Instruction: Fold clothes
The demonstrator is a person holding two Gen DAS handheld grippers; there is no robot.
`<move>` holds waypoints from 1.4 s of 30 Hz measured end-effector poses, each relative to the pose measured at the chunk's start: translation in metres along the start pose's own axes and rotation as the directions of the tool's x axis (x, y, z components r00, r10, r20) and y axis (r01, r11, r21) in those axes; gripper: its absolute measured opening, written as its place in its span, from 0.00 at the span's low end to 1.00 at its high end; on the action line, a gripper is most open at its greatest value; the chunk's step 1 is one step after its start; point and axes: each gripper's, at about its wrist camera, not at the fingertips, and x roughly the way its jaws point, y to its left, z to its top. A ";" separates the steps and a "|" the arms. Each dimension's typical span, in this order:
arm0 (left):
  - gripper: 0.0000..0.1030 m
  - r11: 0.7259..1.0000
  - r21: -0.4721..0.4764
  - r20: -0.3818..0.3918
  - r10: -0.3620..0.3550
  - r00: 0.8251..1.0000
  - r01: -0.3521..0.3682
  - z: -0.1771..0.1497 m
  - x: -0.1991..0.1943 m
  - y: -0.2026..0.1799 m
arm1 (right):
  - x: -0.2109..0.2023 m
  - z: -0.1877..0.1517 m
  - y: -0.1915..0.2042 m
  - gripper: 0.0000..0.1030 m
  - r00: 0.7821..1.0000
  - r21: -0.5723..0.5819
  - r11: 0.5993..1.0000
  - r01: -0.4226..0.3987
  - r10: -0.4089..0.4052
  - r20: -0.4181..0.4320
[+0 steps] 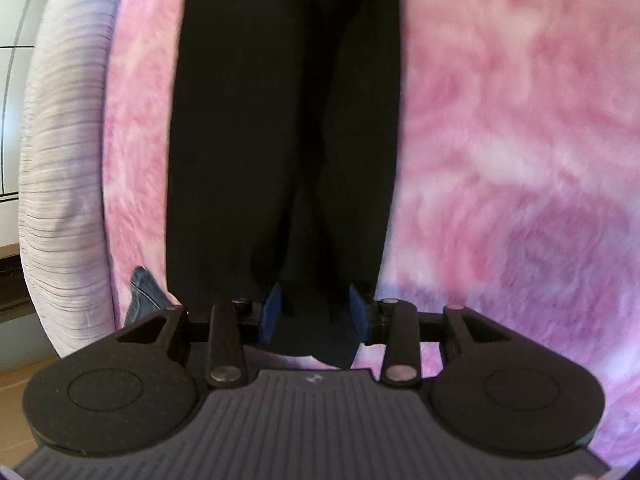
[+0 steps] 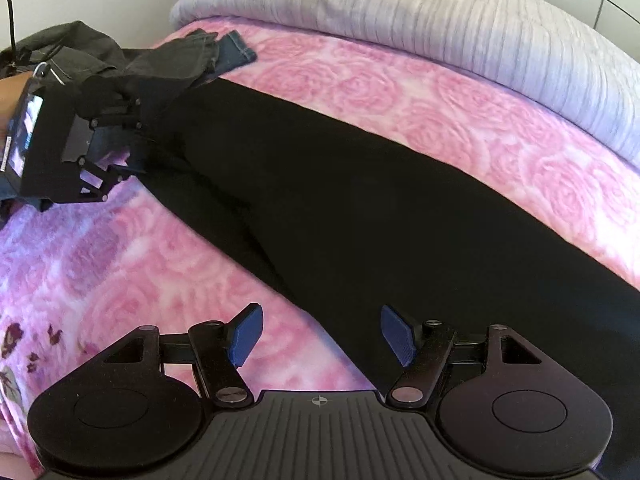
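Black trousers [image 2: 360,208] are lying lengthwise on the pink blanket [image 2: 460,120]. Left gripper [image 1: 314,312] is straddling their end, pads apart (grip unclear); right gripper [image 2: 322,334] is hovering wide. No legible writing.

the left gripper [image 1: 314,314] points forward and low, its blue pads [image 1: 271,318] set apart with a moderate gap. dark cloth [image 1: 312,332] lies between the jaws, but the pads do not press it; whether they touch it is unclear. from the right wrist view the left gripper [image 2: 120,160] shows at far left, seen side-on, its black linkage angled down to the right, with a wrist [image 2: 10,92] just behind it at the edge. the right gripper [image 2: 322,334] is held low and level, its jaws spread wide, blue pads [image 2: 247,334] well apart and gripping nothing.
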 end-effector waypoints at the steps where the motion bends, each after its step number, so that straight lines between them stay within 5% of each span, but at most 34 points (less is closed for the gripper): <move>1: 0.06 1.000 -0.011 -0.023 -0.008 1.000 0.008 0.000 0.001 0.004 | 0.001 -0.002 -0.002 0.67 1.000 0.007 1.000 0.008 -0.008 -0.009; 9: 0.01 0.998 -0.026 -0.126 0.049 0.991 -0.052 -0.033 -0.031 0.032 | -0.010 -0.015 -0.013 0.67 0.997 0.012 0.998 0.064 -0.064 -0.041; 21: 0.08 1.000 -0.003 -0.177 -0.019 0.984 0.019 -0.031 -0.027 0.012 | -0.017 -0.044 -0.012 0.67 0.990 0.008 0.996 0.094 -0.093 -0.104; 26: 0.13 0.996 -0.078 -0.097 -0.047 0.994 0.040 -0.012 -0.060 0.015 | -0.043 -0.083 -0.036 0.67 0.971 0.138 0.966 0.217 -0.200 -0.129; 31: 0.27 0.994 -0.106 0.126 -0.009 0.992 0.023 0.049 -0.100 0.017 | -0.071 -0.133 -0.087 0.67 0.923 0.351 0.854 0.383 -0.340 -0.179; 35: 0.32 0.998 -0.061 0.357 -0.001 0.934 0.025 0.129 -0.134 0.002 | -0.089 -0.169 -0.124 0.67 0.900 0.493 0.754 0.433 -0.389 -0.196; 39: 0.33 0.999 0.008 0.582 -0.044 0.812 0.048 0.219 -0.170 -0.019 | -0.102 -0.194 -0.151 0.67 0.901 0.567 0.707 0.423 -0.394 -0.181; 42: 0.34 0.996 0.083 0.656 -0.067 0.751 0.016 0.281 -0.179 -0.041 | -0.113 -0.211 -0.165 0.67 0.904 0.588 0.698 0.409 -0.397 -0.157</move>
